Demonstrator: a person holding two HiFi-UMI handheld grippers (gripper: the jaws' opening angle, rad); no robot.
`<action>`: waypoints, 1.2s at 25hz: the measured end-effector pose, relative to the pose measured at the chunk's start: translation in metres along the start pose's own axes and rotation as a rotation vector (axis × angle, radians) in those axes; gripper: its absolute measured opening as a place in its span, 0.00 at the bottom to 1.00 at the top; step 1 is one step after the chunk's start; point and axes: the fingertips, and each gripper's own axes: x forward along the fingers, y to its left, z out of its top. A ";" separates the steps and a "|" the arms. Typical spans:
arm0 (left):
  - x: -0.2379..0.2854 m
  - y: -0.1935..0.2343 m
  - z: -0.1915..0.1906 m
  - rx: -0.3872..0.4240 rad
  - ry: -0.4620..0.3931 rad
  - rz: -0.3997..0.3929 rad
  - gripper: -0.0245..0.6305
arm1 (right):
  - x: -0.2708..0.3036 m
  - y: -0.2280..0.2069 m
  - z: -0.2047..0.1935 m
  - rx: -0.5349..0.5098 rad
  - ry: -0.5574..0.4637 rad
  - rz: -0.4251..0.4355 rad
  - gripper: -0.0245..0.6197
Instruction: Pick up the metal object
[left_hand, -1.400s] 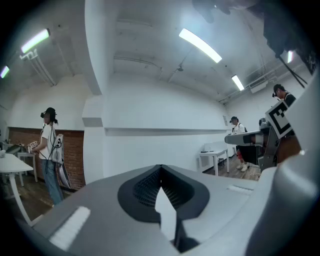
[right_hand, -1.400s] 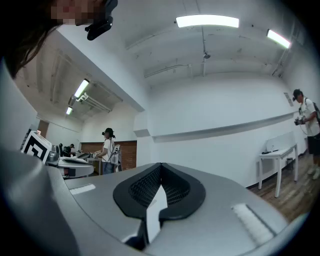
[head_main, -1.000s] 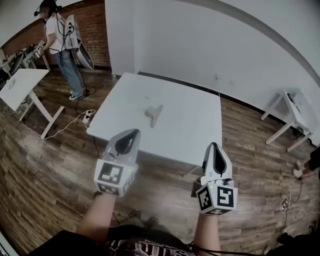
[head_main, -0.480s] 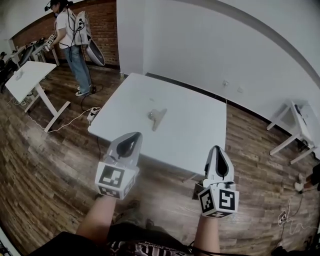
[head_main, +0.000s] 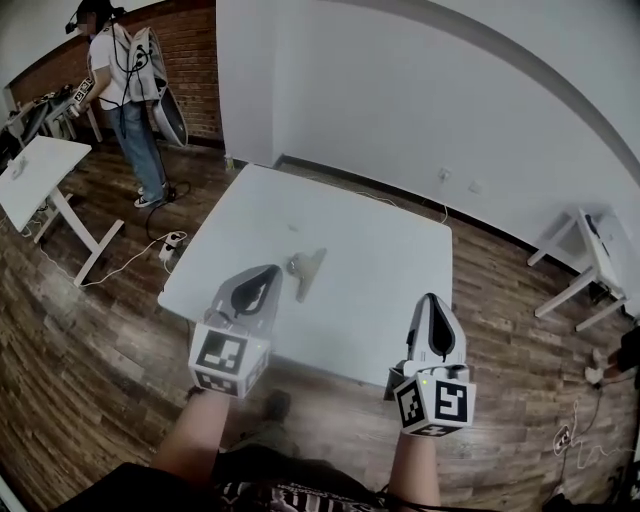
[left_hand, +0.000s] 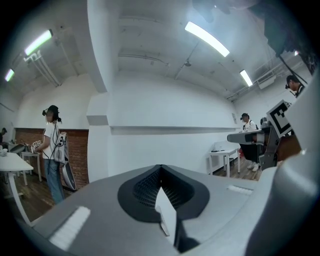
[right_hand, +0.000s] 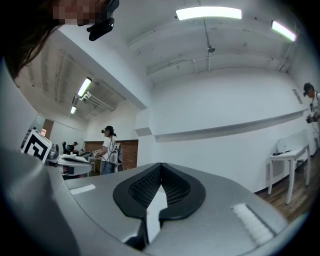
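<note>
Standing at the near side of a white table (head_main: 380, 250) on a wooden floor (head_main: 90, 330), a pair of tongs in each hand. Holding the left tongs (head_main: 268, 270) over the table's near-left edge, pressed together with nothing between the dark ribbed pads (left_hand: 137, 192), as the left gripper view shows. Holding the right tongs (head_main: 430, 300) at the near-right edge, likewise pressed together and empty in the right gripper view. Carrying a marker cube (head_main: 228, 355) at the rear of each pair, close to the wrists. Aiming both pairs above the tabletop, toward a white wall and ceiling light strips (right_hand: 208, 13). Leaving the metal object (head_main: 305, 267) untouched: grey, lying flat on the table a little left of its middle, with a rounded end to the left and a flat, blade-like part running toward the near side. In the head view, just beyond and to the right of the left tongs' tip, apart from it, and well apart from the right tongs. Farther off at the upper left, a person (head_main: 120, 80) in a white top and jeans, wearing a headset, beside a brick wall (head_main: 190, 50) and a second white table (head_main: 30, 170). At the right, near the white wall, a small white side table (head_main: 580, 240).
</note>
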 end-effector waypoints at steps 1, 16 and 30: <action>0.011 0.004 0.002 0.003 -0.004 -0.008 0.04 | 0.010 -0.002 0.002 -0.003 -0.002 -0.006 0.05; 0.111 0.053 -0.028 -0.003 0.048 -0.096 0.04 | 0.111 -0.016 -0.006 -0.009 -0.001 -0.086 0.05; 0.135 0.055 -0.034 0.000 0.070 -0.126 0.04 | 0.128 -0.027 -0.017 -0.004 0.018 -0.115 0.05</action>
